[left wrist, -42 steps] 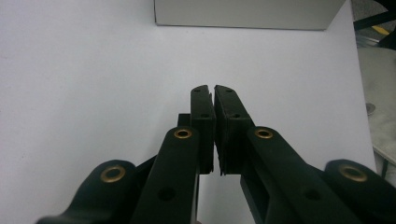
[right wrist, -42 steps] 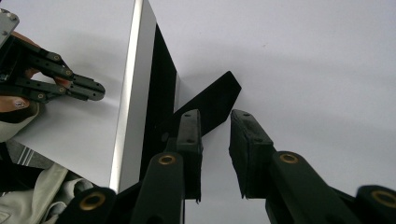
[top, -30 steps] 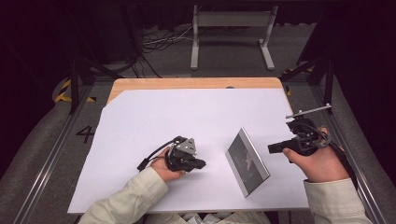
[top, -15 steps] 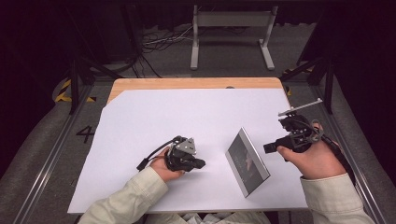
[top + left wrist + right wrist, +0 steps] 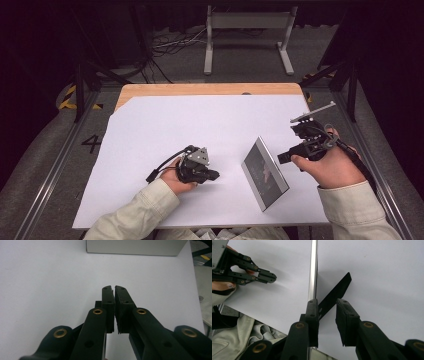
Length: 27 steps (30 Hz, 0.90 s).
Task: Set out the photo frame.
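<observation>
Item: right gripper [image 5: 283,157]. Since the earlier frames we see it drift inward toward the picture frame [image 5: 264,172] and lift slightly; its jaws have just been opening, and in the right gripper view the frame's metal edge [image 5: 313,270] and black back stand [image 5: 335,294] lie ahead of the parted jaws, unclamped.

Item: left gripper [image 5: 215,175]. Unmoved, jaws nearly together on nothing, resting on the white table sheet [image 5: 200,120].

Item: picture frame. Propped on its stand, between both grippers.

Status: we judge the standing-up done, withdrawal left.
</observation>
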Available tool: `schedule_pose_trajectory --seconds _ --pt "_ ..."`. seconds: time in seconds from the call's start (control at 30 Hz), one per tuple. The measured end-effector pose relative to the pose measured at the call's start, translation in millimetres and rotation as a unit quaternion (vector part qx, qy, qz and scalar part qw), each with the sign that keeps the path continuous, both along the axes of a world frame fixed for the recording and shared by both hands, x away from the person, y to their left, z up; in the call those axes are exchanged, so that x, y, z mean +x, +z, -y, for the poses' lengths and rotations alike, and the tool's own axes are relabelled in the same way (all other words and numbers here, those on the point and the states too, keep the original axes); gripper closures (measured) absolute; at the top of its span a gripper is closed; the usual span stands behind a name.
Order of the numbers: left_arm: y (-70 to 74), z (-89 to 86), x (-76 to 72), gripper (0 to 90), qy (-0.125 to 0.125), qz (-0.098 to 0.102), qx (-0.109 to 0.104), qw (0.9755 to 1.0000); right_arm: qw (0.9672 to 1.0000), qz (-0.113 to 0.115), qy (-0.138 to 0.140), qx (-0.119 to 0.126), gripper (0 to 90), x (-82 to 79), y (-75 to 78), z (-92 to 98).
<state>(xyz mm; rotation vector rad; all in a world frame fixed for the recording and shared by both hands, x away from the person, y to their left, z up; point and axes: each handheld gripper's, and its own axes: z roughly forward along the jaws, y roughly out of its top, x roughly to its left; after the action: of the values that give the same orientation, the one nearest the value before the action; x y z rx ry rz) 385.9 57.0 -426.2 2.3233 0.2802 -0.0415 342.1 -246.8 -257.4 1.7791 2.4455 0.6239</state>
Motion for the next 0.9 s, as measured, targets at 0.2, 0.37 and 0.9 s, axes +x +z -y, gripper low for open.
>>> schedule_pose_trajectory --seconds 0.2,0.37,0.9 --pt "-0.4 0.3 0.3 86.6 -0.001 0.0 0.001 1.0 1.0 -0.001 0.007 0.003 71.1 0.8 -0.9 -5.4" --pt "-0.3 0.2 0.2 86.5 -0.002 0.0 0.0 1.0 0.9999 -0.003 0.013 0.006 70.4 1.8 -2.1 -10.2" --pt "0.0 -0.2 0.1 86.0 -0.001 -0.001 0.0 1.0 0.9996 -0.022 0.018 0.008 70.2 9.9 -18.2 -18.7"
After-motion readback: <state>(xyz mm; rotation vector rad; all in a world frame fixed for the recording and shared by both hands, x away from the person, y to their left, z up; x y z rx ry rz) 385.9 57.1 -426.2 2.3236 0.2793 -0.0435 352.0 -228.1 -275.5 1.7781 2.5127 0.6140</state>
